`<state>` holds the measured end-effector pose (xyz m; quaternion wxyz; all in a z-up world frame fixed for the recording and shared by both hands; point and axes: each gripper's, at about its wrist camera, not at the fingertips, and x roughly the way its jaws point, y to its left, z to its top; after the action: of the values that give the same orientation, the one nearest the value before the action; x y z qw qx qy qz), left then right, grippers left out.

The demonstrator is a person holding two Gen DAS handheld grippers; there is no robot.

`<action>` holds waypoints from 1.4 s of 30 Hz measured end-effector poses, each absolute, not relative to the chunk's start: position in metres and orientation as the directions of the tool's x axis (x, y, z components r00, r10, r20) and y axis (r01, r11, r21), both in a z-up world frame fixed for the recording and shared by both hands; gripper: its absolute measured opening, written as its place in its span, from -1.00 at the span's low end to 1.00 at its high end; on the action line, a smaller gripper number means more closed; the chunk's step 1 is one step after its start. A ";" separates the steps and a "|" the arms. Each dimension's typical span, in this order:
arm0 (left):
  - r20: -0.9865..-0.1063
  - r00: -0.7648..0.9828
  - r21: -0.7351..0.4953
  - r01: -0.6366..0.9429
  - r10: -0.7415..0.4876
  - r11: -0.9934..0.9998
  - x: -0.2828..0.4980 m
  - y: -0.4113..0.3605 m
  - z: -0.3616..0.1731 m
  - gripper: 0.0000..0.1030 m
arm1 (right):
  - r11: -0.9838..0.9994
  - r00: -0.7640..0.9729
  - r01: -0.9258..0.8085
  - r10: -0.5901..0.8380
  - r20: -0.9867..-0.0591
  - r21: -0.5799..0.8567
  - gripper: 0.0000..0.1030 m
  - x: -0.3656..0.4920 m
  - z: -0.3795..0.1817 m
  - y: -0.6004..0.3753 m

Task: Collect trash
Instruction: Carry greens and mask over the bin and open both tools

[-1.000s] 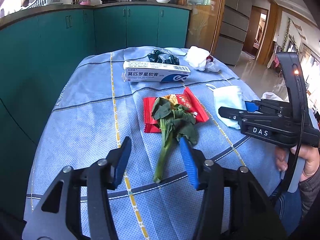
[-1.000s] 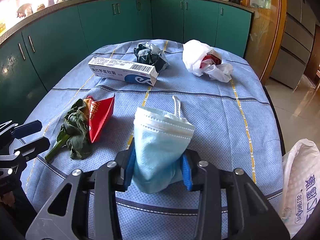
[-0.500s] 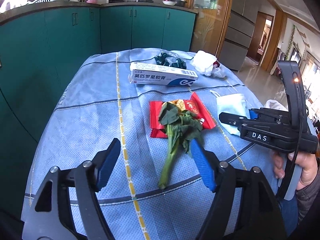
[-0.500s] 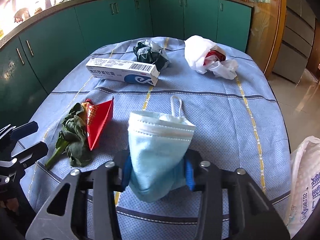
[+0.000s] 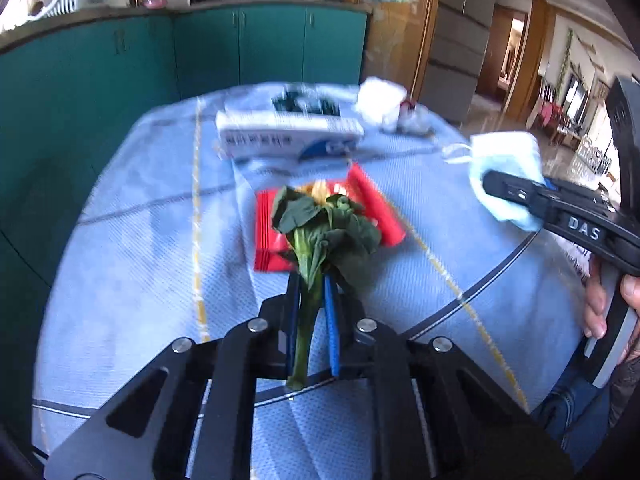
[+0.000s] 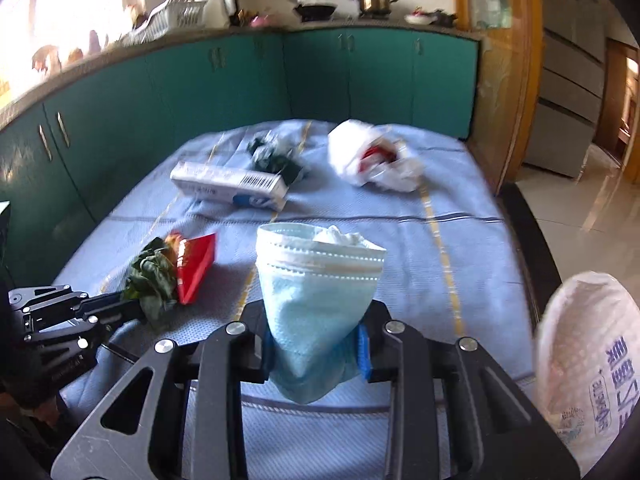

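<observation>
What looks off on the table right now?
Only loose trash on the tablecloth: red wrapper, medicine box, crumpled dark wrapper, white plastic bag. Left gripper pinches the wilted greens; right gripper holds the face mask.

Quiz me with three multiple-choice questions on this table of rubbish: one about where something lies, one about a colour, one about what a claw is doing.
1. Where is the red wrapper?
A. under the leafy greens
B. on the white box
C. on the floor

2. What colour is the face mask?
A. black
B. light blue
C. yellow

3. What is the left claw doing?
A. hanging open over bare cloth
B. gripping the white box
C. shut on the greens' stem

Answers:
1 A, the leaves overlap the wrapper.
2 B, it shows pale blue in the right claw.
3 C, the blue pads pinch the stem.
</observation>
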<state>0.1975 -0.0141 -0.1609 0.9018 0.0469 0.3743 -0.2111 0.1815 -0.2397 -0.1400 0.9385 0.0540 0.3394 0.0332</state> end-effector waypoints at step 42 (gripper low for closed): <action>-0.532 0.589 -0.039 0.701 -0.608 0.712 0.198 -0.197 -0.070 0.54 | 0.862 0.723 0.484 -0.298 -0.623 0.149 0.50 0.057 -0.122 -0.453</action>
<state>0.1977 -0.1971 -0.0700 0.8870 0.0876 0.2635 -0.3690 0.0567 -0.4527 -0.1220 0.9155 0.1527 0.3047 -0.2137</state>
